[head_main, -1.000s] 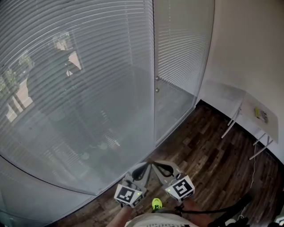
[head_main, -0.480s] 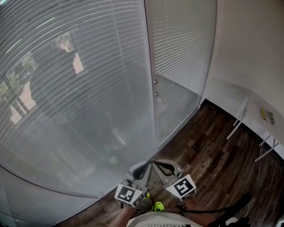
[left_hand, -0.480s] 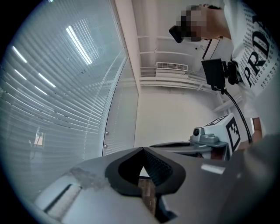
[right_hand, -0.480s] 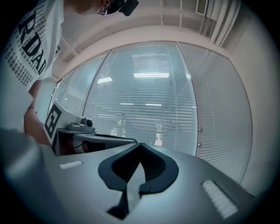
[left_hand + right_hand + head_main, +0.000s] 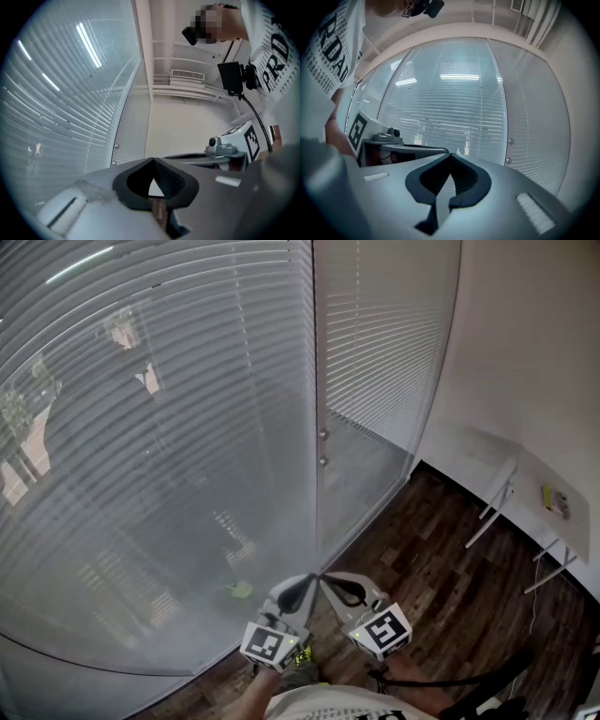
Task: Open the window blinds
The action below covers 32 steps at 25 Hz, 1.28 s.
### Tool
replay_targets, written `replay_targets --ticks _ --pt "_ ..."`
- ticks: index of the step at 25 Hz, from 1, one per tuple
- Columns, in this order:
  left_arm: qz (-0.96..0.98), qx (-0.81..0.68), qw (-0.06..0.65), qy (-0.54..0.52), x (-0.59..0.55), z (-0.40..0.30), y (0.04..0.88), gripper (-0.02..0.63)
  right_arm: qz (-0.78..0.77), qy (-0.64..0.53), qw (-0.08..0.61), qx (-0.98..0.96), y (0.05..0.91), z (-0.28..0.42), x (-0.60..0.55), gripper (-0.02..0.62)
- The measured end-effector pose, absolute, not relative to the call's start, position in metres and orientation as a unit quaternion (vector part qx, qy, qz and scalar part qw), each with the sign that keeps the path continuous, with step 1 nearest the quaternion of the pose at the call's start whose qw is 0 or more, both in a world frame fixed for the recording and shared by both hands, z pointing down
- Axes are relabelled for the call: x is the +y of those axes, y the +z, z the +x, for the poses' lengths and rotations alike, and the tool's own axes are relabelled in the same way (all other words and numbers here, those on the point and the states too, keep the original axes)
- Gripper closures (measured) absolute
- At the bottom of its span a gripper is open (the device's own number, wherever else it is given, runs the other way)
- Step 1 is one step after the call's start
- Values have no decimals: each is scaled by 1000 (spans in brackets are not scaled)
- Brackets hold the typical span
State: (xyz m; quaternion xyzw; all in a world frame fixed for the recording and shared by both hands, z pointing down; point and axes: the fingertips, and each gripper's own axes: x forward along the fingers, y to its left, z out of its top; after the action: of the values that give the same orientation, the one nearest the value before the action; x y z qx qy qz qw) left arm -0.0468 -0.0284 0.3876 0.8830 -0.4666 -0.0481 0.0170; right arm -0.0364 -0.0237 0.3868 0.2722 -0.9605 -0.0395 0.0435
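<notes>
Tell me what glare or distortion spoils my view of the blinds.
Head view: wide lens bows the blinds into curves, with a dim reflection across them. Left gripper view: light streaks on them. Right gripper view: similar streaks, dark corners.

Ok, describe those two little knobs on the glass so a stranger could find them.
Face the wall of closed blinds. Find the vertical seam between its panels; right of it, partway down, sit two small round knobs, one above the other, the only hardware there.
</notes>
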Motion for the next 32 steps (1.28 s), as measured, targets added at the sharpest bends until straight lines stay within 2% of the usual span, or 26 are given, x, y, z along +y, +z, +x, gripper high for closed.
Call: replay_targets --ticks 5,12,18,22,32 --pt "885 -462 -16 -60 -63 -63 381 615 272 -69 37 -959 378 -54 -59 588" --pt "885 -457 -21 -83 -110 -84 440 615 290 -73 18 -954 445 -74 -109 588" --pt "886 -455 -26 -83 -149 -102 439 615 298 -78 2 -951 442 -91 -147 588" --pt "889 -441 -30 -119 -160 -108 431 614 299 -110 17 -948 441 -101 -161 588" --pt "893 -436 -20 -107 -191 -108 444 614 306 -108 41 -945 453 -102 -194 588"
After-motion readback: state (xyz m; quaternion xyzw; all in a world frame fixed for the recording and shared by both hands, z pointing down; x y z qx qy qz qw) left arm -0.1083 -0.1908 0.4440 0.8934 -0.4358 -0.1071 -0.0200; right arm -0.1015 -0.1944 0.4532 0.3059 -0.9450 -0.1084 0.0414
